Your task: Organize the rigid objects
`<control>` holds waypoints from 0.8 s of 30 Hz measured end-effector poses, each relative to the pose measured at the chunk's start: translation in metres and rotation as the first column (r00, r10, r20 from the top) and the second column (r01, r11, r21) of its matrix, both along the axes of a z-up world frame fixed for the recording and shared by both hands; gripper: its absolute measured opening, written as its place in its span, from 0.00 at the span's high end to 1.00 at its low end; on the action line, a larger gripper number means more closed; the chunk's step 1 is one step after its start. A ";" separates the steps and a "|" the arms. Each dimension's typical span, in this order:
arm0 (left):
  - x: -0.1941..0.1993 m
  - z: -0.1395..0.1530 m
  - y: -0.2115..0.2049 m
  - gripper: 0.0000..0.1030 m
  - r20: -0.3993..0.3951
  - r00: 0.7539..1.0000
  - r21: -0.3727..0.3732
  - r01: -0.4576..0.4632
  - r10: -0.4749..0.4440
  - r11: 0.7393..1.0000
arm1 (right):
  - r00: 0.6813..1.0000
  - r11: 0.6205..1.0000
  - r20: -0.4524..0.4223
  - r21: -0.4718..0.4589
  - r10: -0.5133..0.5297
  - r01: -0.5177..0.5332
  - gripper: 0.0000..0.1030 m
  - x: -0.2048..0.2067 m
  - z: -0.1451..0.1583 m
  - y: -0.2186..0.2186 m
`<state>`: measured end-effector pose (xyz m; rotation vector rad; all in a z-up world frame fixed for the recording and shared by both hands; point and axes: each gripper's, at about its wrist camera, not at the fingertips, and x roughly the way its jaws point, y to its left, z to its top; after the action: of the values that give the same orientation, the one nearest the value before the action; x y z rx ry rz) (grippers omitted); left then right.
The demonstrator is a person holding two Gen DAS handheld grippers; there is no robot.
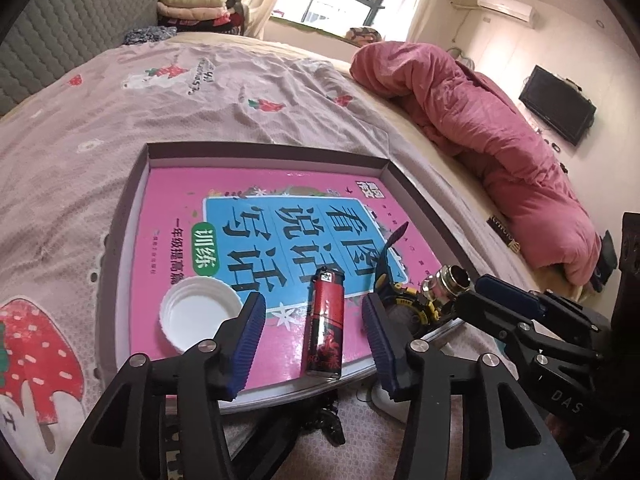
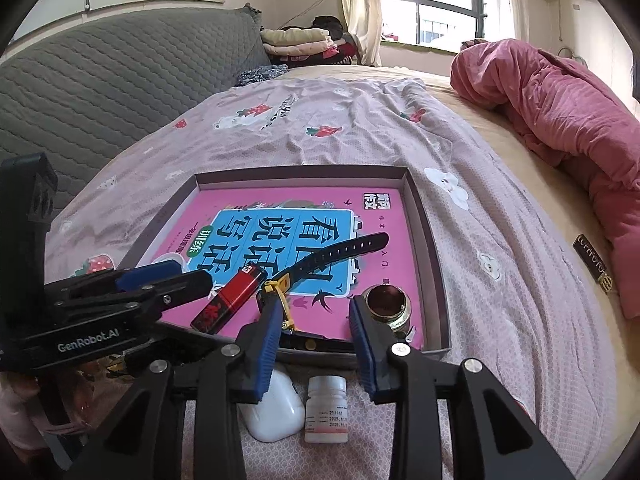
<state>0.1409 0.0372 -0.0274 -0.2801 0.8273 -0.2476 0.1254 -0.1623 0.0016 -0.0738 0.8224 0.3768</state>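
On the bed, a shallow box (image 2: 434,256) lined with a pink book already holds a white cap (image 1: 198,312), a red lighter (image 1: 326,326), a wristwatch (image 2: 320,258) and a brass fitting (image 2: 390,306) near its right corner. A white case (image 2: 272,412) and pill bottle (image 2: 326,410) lie outside its near edge, seemingly left to sort. Left hand-held gripper (image 1: 314,338) and right hand-held gripper (image 2: 314,344) hover agape, empty.
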 end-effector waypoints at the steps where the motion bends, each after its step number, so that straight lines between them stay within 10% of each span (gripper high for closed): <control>1: -0.001 0.001 0.001 0.48 0.003 1.000 0.003 -0.003 0.003 1.000 | 1.000 1.000 0.002 -0.002 0.000 0.000 0.66 0.000 0.000 0.000; 24: -0.039 0.027 0.012 0.36 0.040 0.997 0.091 -0.076 0.072 0.993 | 0.998 1.000 0.059 0.018 0.010 -0.011 0.59 -0.018 0.029 -0.005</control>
<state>0.1015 0.0494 0.0000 -0.2180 0.7887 -0.1441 0.1077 -0.1669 0.0303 -0.0715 0.7606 0.3900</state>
